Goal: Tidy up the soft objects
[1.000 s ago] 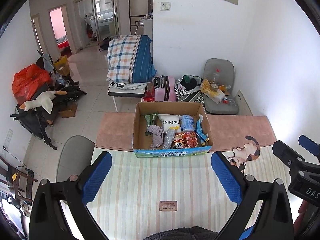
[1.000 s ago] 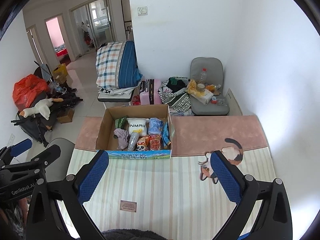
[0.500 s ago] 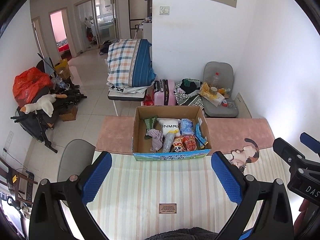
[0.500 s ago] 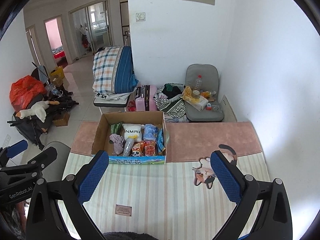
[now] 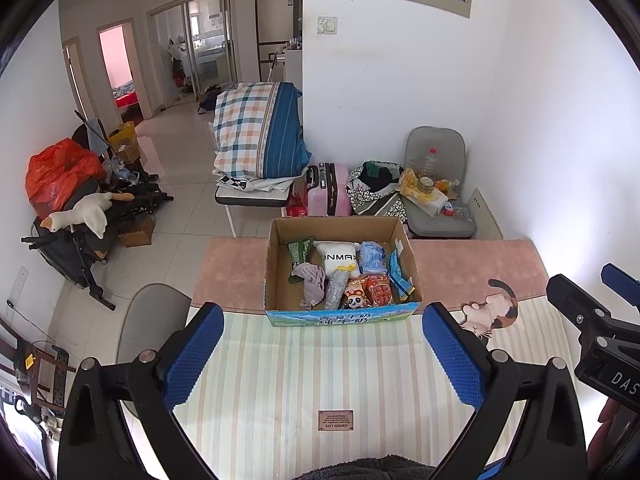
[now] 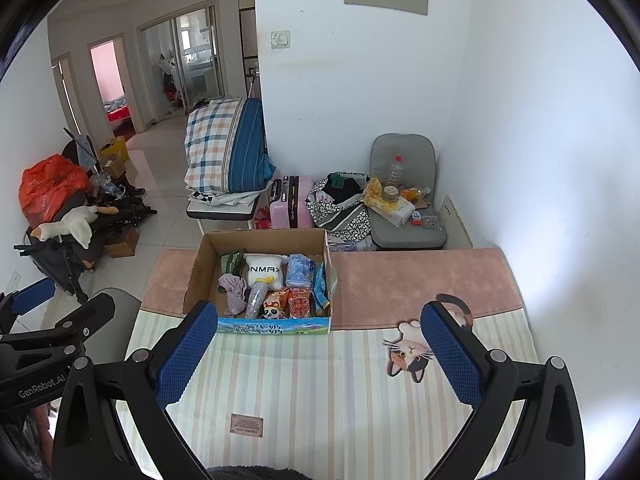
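A cardboard box [image 5: 276,264] [image 6: 195,276] stands on the table where the striped mat meets the pink cloth. It holds several soft items: a grey cloth [image 5: 313,283] [image 6: 236,290], a white pouch [image 5: 339,257] [image 6: 263,269], a blue pack [image 5: 372,258], a green pack [image 5: 298,250] and snack packets [image 5: 368,292] [image 6: 288,303]. My left gripper [image 5: 323,356] is open, well short of the box and above the mat. My right gripper [image 6: 318,354] is open too, empty, to the right of the left one.
The striped mat [image 5: 320,380] has a small label patch [image 5: 336,421] and a cat print [image 6: 412,354] at its right. Beyond the table are a grey chair [image 5: 436,184] with clutter, a pink suitcase [image 5: 327,189], a stack of bedding [image 5: 260,132] and a folded stroller [image 5: 76,232].
Both grippers have drawn back and up from the box, which now looks smaller and farther away. Both stay open and empty.
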Available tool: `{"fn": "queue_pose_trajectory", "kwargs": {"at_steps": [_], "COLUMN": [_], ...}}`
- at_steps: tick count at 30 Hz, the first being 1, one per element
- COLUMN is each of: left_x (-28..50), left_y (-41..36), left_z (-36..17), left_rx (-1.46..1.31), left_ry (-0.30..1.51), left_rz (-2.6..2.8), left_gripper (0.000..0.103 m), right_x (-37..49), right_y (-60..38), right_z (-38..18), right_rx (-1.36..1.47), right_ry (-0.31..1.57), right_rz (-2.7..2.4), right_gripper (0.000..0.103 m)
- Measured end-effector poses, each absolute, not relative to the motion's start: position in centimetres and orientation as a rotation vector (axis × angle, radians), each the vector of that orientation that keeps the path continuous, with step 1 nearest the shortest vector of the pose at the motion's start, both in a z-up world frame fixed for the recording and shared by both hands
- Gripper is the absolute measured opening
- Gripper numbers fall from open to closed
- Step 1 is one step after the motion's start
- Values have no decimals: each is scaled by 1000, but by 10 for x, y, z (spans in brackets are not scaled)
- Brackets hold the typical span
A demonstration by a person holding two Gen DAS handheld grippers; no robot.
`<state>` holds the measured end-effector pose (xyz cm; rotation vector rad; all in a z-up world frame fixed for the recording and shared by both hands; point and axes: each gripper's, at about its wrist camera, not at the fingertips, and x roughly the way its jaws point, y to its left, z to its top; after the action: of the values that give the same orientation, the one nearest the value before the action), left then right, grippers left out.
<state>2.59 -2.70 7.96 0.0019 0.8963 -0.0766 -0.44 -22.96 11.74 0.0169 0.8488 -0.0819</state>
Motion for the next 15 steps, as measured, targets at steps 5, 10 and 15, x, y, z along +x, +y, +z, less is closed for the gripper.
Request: {"fn": "queue_pose_trajectory", "kwargs": {"at_steps": [5, 10, 15], "left_x": [26, 24, 22], "left_y": [-27, -29, -29], "left_z": [80, 78, 78], "left_rx": [2, -6, -5], "left_ry": [898, 902, 897], "left_rz": [-75, -74, -70], "left_gripper": [102, 102, 102], "right_x": [-5, -5, -6], "right_y": [-230, -229, -228], "right_z": [116, 114, 114], "right_rx": [19, 17, 19], "right_ry": [848, 862, 863], "right_rz": [-82, -73, -69], "right_gripper": [103, 103, 103]}}
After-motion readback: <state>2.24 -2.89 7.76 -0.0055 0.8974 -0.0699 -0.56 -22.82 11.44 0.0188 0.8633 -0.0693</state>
